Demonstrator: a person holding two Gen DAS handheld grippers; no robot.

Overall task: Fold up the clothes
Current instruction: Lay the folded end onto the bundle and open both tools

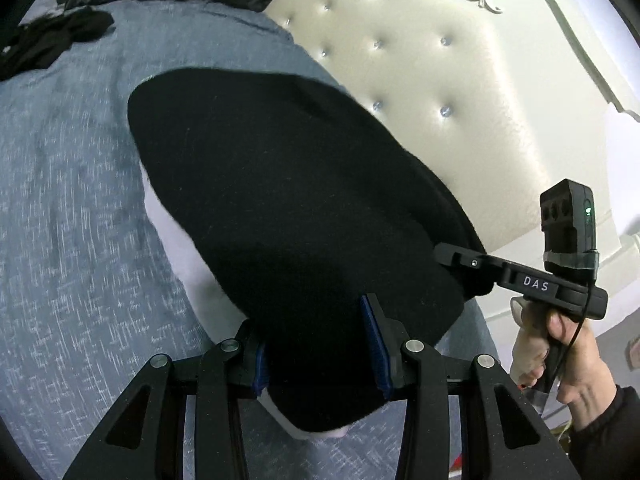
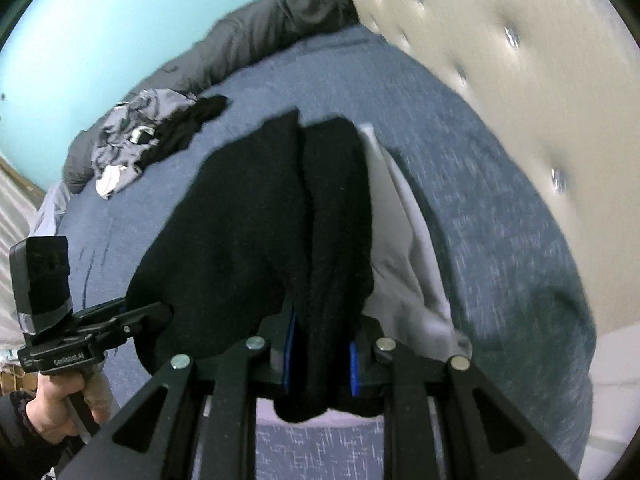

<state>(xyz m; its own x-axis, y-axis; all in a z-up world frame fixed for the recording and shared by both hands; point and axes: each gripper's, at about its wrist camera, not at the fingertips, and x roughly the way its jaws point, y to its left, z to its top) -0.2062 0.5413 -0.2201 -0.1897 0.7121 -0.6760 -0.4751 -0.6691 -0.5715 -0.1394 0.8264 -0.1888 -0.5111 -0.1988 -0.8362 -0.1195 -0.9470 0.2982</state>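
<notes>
Two tools, left tool (image 1: pixel 320 344) and right tool (image 2: pixel 320 356), each clench the black garment (image 1: pixel 288 184) over the bed (image 1: pixel 72 184).

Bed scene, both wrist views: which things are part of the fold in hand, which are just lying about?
In the job:
- black garment, white lining showing, held over the blue bedspread
- left gripper, shut on one edge
- right gripper, shut on a bunched edge

Lying about:
- pile of grey, black and white clothes
- dark grey duvet
- tufted headboard

Black garment (image 1: pixel 288 200) between left gripper (image 1: pixel 320 344) fingers (image 1: pixel 374 344)
</notes>
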